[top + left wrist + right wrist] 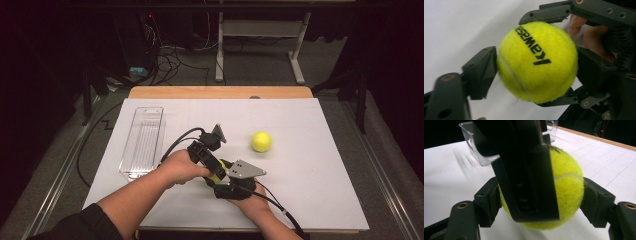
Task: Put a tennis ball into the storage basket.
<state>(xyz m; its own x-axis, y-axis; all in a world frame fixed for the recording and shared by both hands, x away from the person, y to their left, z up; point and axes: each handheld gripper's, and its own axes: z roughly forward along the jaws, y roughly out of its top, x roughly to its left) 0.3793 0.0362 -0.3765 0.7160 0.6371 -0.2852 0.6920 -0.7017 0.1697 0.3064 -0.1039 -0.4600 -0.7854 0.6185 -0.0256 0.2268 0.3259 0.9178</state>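
Two hand-held grippers meet over the near centre of a white table [320, 165], both closed on one yellow tennis ball [217, 171]. In the high view the left gripper [212, 162] comes in from the left and the right gripper [225, 181], topped by its grey three-cornered plate, from below; the ball shows as a small yellow patch between them. In the left gripper view the left gripper's jaws press the ball [537, 62] on its left and right sides, while the right gripper's [564, 55] jaws touch it above and below. In the right gripper view the right gripper's [541, 202] jaws pinch the ball [566, 187] at both sides, and one jaw of the left gripper crosses its front. A second tennis ball [261, 141] lies free on the table, to the right and farther from the person. A clear plastic tray [143, 142] stands at the left part of the table, well apart from both balls.
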